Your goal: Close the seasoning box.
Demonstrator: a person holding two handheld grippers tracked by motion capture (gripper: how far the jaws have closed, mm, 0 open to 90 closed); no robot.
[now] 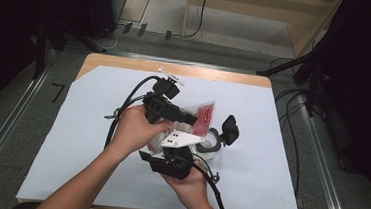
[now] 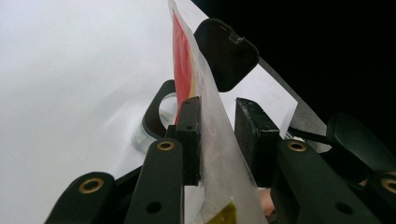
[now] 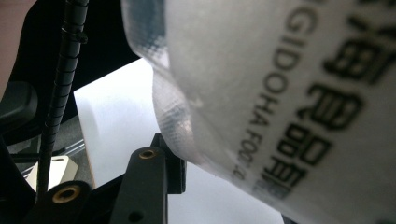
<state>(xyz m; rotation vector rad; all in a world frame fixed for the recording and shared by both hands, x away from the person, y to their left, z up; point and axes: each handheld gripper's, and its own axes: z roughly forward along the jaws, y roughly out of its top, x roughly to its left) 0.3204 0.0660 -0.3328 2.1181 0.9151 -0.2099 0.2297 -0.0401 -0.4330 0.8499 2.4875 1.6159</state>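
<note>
A clear plastic pouch (image 1: 200,114) with a red label is held up at the centre of the high view, above the white sheet on the table (image 1: 101,60); what it holds cannot be made out. Just to its lower right a clear container (image 1: 211,147) with a black rim and a raised black lid (image 1: 230,129) is seen on the sheet; its contents cannot be told. In the left gripper view the pouch (image 2: 212,135) stands edge-on between the jaws, lying against the left pad, while a gap is seen before the right pad, so whether the left gripper (image 1: 185,116) is clamped on it cannot be told. That gripper is held from above by the left hand (image 1: 134,128), the forearm entering from the lower left. The right gripper (image 1: 182,149) is held lower in the frame by the right hand (image 1: 189,185), pointing up the frame toward the pouch. In the right gripper view the pouch (image 3: 280,93) covers the upper right and one jaw is seen under it; its grip cannot be told. Black print is read there, including "FOOD" beside Chinese characters.
</note>
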